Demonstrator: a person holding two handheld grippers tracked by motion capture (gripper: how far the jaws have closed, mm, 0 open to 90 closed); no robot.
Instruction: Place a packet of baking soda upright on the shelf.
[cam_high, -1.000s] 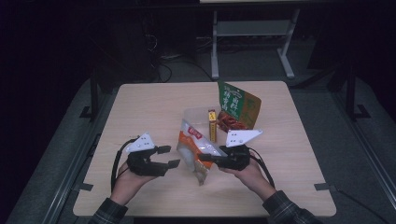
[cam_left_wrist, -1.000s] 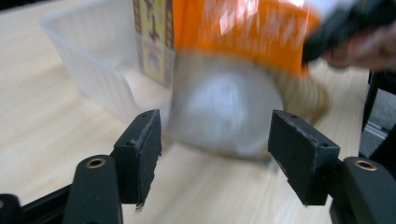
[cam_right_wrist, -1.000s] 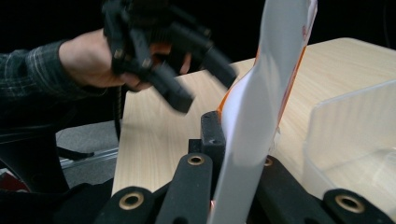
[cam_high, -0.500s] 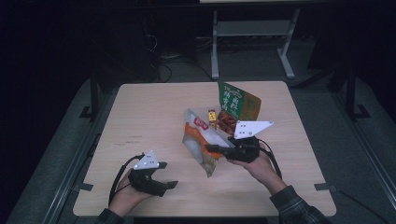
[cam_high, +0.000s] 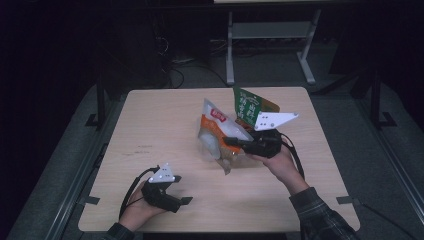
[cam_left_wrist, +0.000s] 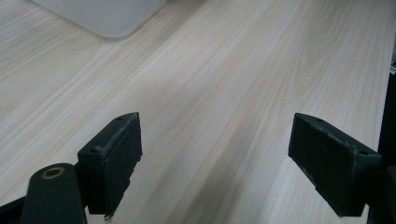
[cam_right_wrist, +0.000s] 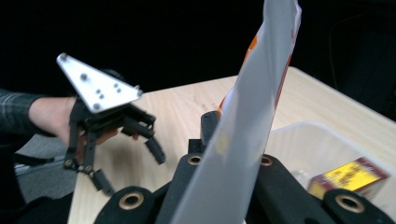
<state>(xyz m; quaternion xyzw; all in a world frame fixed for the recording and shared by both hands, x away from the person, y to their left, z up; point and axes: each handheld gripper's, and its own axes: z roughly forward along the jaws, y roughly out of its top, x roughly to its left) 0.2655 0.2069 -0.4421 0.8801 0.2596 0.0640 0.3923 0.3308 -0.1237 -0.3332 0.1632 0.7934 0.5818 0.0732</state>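
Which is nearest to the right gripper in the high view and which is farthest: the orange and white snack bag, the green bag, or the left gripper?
1. Orange and white snack bag: clamped in the right gripper, hanging to its left.
2. Green bag: just behind the gripper, toward the table's far edge.
3. Left gripper: farthest, open at the near left corner.

My left gripper (cam_high: 181, 193) sits low near my edge of the table, jaws spread wide with nothing between them (they have just been opening); my left hand (cam_high: 140, 209) grips it from behind. My right gripper (cam_high: 234, 143) is raised farther out, jaws clamped tight, pointing toward my left, with my right hand (cam_high: 277, 162) wrapped under it and my plaid sleeve (cam_high: 322, 215) trailing back.
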